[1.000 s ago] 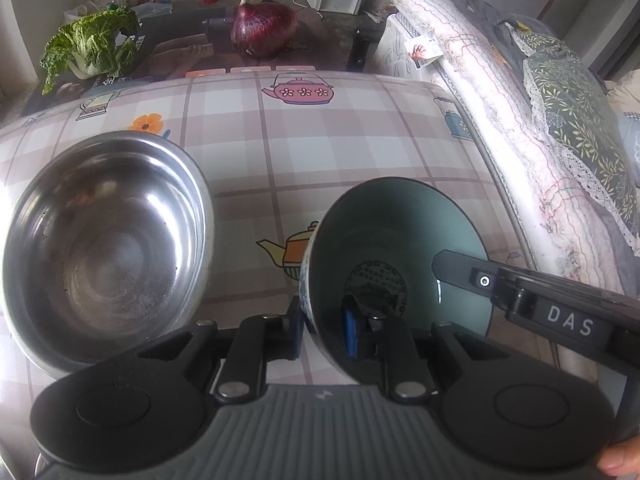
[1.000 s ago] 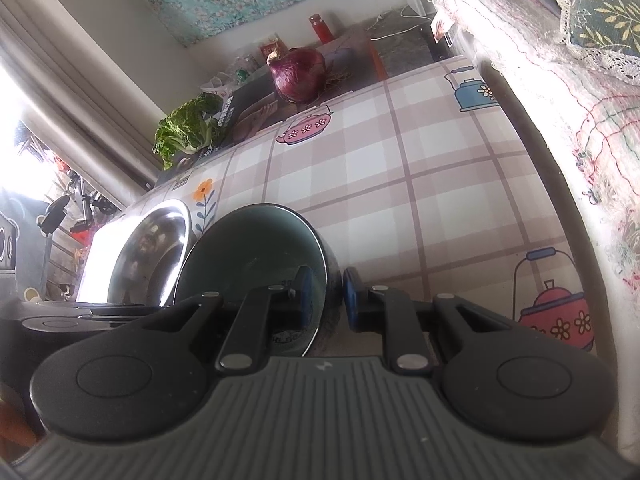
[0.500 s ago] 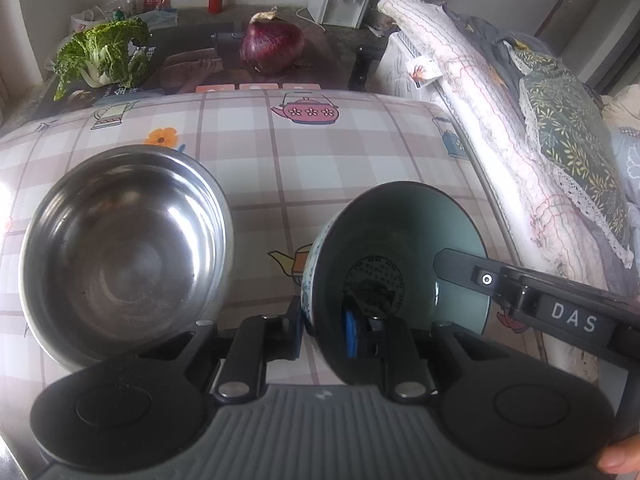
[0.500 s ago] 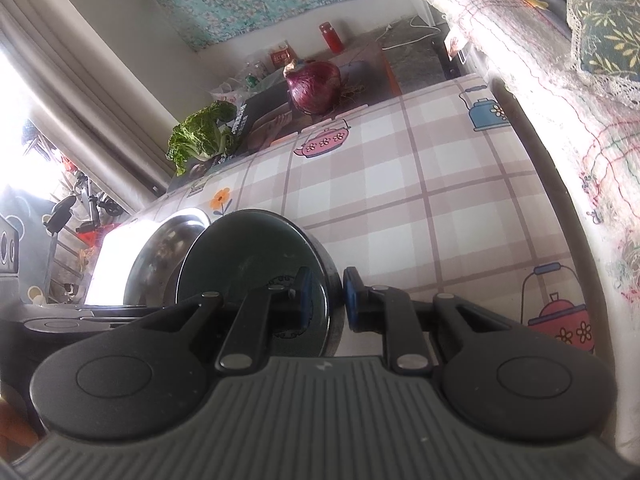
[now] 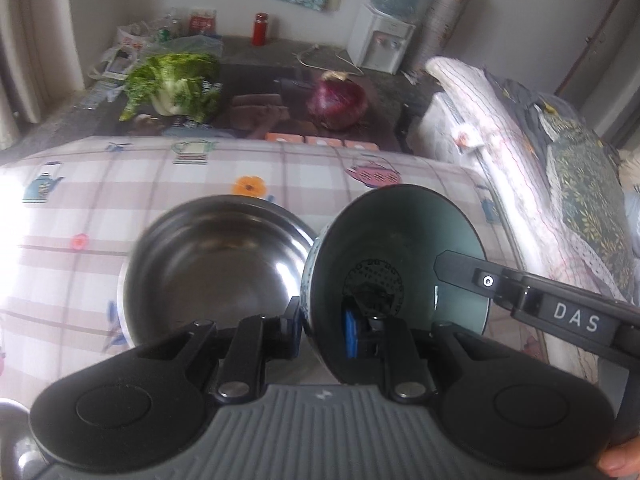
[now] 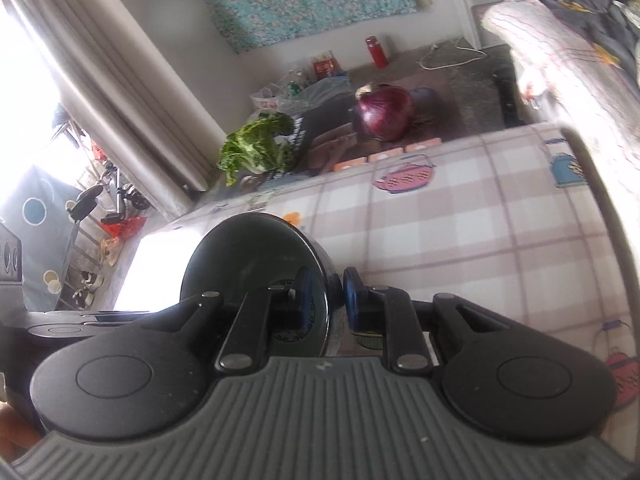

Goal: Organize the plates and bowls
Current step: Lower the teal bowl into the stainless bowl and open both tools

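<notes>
Carrying the dark teal ceramic bowl [image 5: 400, 248] level — both tools, left tool [image 5: 324, 322] and right tool [image 6: 326, 294], clamped on opposite rims — centre it over the round stainless-steel bowl [image 5: 208, 264] before lowering.

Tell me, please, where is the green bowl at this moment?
The green bowl is held by its rim between both grippers, the left gripper and the right gripper, just right of the steel bowl in the left wrist view.

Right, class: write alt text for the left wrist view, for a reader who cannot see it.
The left gripper and right gripper each clamp the rim of a dark green bowl, beside a steel bowl on a checked tablecloth. Behind lie a leafy cabbage and a red onion.
</notes>
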